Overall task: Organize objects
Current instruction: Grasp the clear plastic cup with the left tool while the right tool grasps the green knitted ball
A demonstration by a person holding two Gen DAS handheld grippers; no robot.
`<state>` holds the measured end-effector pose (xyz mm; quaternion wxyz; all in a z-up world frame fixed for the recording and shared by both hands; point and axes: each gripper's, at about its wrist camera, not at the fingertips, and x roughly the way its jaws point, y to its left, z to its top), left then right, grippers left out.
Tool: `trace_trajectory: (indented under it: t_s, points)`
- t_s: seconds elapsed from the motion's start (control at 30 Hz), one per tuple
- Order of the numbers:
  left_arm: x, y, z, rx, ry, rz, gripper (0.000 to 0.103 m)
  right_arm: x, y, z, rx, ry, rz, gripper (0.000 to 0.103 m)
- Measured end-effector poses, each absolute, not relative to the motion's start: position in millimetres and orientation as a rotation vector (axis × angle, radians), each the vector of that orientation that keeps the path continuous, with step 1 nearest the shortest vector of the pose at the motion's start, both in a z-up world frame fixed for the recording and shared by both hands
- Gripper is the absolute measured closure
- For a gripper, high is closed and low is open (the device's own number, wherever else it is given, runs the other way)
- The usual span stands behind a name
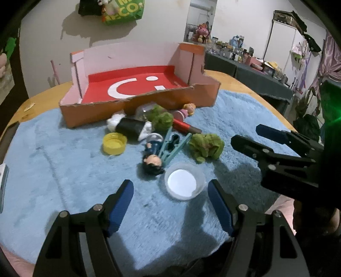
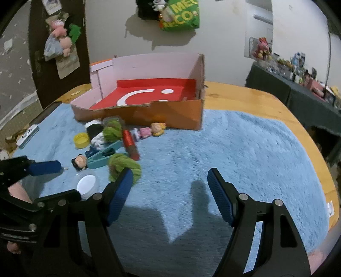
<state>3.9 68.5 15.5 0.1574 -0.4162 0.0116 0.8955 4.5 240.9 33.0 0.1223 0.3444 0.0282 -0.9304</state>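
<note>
Both grippers, left (image 1: 170, 202) and right (image 2: 170, 191), hang spread wide, holding nothing, above the blue mat (image 1: 64, 170). Small toys, a yellow cap (image 1: 114, 146) and a white lid (image 1: 183, 181) lie scattered before the orange box (image 1: 138, 106), whose floor is red.

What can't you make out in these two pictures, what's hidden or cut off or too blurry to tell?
- Clear jar, left wrist view: half hidden behind green fluff; contents unreadable.
- Dark-haired doll, both views: its body lies under the teal clothespin.
- White-and-blue card, left wrist view: cut off by the left edge.
- Green bag on the wall, right wrist view: lettering cut by the top edge.
- Far shelf clutter: too small to identify.
</note>
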Motion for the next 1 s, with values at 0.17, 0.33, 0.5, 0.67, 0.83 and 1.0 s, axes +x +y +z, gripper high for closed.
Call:
trace_trajectory:
  t_s: [0.17, 0.33, 0.5, 0.67, 0.83, 1.0]
  points:
    - [2.3, 72.3, 9.4, -1.196, 0.069, 2.579, 0.030, 3.2, 239.0, 33.7, 1.001, 0.082, -2.704, 0.031]
    - [1.2, 61.0, 9.0, -1.192, 0.054, 2.616, 0.036, -1.2, 221.8, 31.7, 0.995, 0.108, -2.657, 0.031]
    - [3.6, 54.6, 9.6, -1.175, 0.031, 2.612, 0.039, -7.8, 207.9, 26.8, 1.009, 0.109, -2.609, 0.031]
    - [2.7, 55.9, 10.3, -1.166, 0.032, 2.600, 0.042, -17.0, 203.0, 18.7, 1.064, 0.039, -2.524, 0.051]
    - [3.1, 57.9, 11.9, -1.156, 0.024, 2.573, 0.055, -17.7, 204.6, 17.6, 1.075, -0.011, -2.481, 0.069]
    - [6.9, 60.6, 15.5, -1.138, 0.013, 2.538, 0.061, -13.1, 202.5, 22.1, 1.065, 0.009, -2.489, 0.071]
